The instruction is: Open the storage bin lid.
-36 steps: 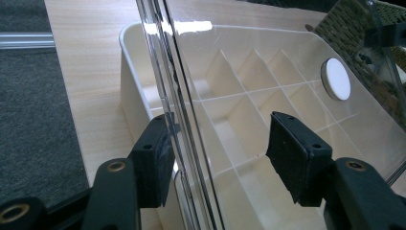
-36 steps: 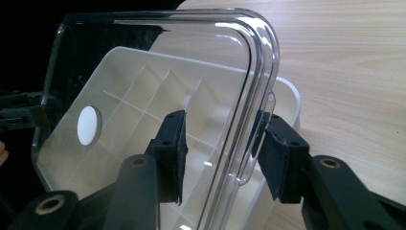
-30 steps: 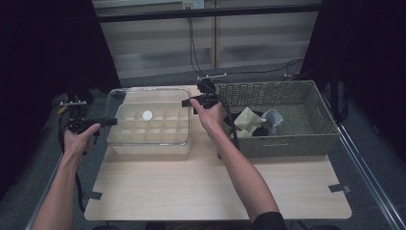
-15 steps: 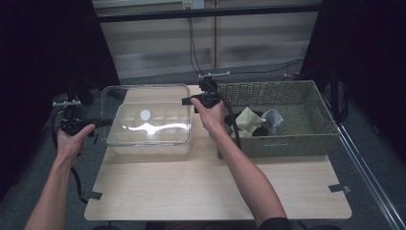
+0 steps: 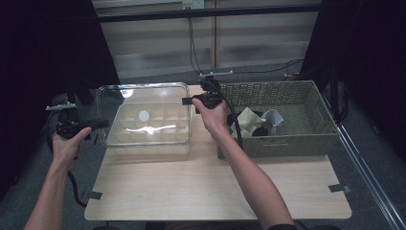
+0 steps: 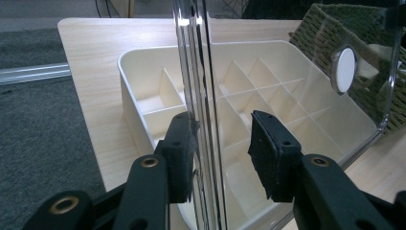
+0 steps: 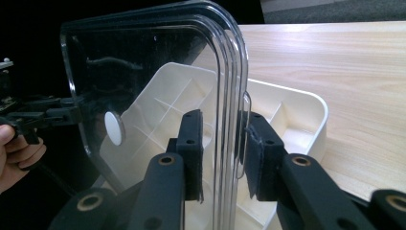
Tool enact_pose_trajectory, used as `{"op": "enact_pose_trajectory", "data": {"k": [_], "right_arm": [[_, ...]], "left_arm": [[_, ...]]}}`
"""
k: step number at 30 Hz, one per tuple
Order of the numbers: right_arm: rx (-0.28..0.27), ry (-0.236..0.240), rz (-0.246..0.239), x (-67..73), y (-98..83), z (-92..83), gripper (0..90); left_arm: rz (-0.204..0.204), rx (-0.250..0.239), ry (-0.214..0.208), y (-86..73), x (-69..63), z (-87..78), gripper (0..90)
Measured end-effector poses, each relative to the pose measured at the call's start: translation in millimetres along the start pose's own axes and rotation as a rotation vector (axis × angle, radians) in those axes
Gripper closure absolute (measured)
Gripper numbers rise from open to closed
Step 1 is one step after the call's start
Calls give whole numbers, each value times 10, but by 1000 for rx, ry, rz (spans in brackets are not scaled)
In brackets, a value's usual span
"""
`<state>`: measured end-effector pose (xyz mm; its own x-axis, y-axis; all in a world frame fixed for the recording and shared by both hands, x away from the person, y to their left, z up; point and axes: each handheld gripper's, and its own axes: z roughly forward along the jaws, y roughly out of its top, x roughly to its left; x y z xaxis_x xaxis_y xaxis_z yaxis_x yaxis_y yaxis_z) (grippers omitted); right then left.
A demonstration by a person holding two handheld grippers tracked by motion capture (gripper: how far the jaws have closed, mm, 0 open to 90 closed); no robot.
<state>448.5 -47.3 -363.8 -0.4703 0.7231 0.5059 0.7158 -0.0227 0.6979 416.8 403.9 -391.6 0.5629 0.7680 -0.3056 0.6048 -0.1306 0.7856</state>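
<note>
Two pairs of black jaws stand at opposite edges of a clear lid (image 5: pixel 143 112). In the left gripper view the left gripper (image 6: pixel 220 148) has the lid's rim between its pads: the left pad lies against the plastic, the right pad stands a little off it, so the jaws are narrow but not clamped. They have just been closing, with the rim between them. In the right gripper view the right gripper (image 7: pixel 220 153) also straddles the rim at a rounded corner; its jaws are narrow and have just been closing too. The right pad seems to touch the rim and the left one sits just beside it; I cannot tell whether they press.

The lid carries a small white disc (image 5: pixel 143 115) near its middle. It hangs just above a cream divided tray (image 6: pixel 268 96), which rests on the far left part of the wooden table (image 5: pixel 215 187). In the high view the lid spans from the left hand (image 5: pixel 67 143), off the table's left edge, to the right hand (image 5: pixel 213 117) near the table's middle.

Just right of the right hand sits a woven basket (image 5: pixel 297 96) holding crumpled pale and grey things.
</note>
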Motion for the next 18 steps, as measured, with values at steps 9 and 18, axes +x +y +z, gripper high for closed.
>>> {"op": "enact_pose_trajectory", "data": {"k": [9, 18], "right_arm": [[-18, 3, -20, 46, -26, -150, 713], [-32, 13, -27, 70, -45, -285, 714]], "left_arm": [[16, -18, -13, -5, -98, -40, 632], [35, -31, -19, 3, -227, -103, 633]]}}
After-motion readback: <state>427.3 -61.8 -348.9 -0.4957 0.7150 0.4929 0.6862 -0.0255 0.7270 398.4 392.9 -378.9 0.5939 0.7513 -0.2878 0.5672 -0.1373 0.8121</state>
